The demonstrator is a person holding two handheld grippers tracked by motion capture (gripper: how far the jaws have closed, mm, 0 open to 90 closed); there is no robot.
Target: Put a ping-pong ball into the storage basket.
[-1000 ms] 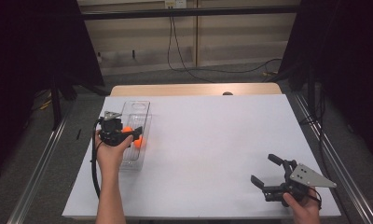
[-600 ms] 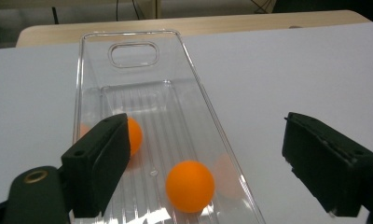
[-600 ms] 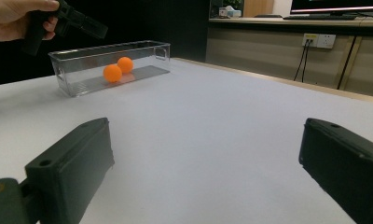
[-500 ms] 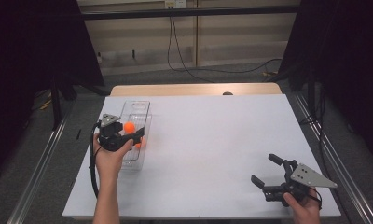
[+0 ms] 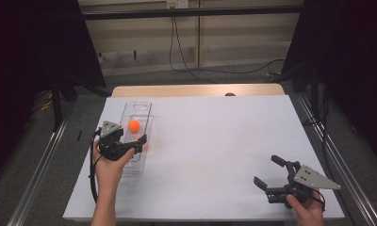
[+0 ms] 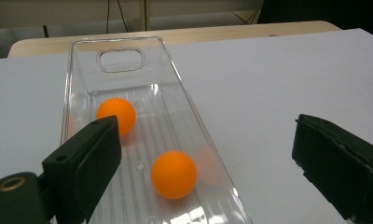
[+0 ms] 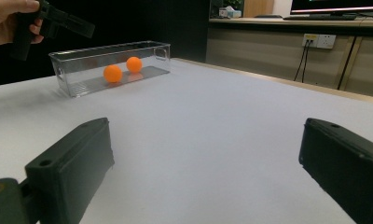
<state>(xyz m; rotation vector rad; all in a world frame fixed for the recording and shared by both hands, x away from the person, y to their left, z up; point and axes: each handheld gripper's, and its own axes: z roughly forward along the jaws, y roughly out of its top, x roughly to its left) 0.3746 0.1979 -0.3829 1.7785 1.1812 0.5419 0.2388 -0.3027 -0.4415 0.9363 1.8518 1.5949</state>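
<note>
Already two orange balls lay inside the clear plastic bin at the table's left side. Above it the left gripper had just been opening its jaws, nothing between them (apparently a fresh drop). The right gripper rested wide and empty, well apart; no further ball awaited on the white tabletop.
</note>
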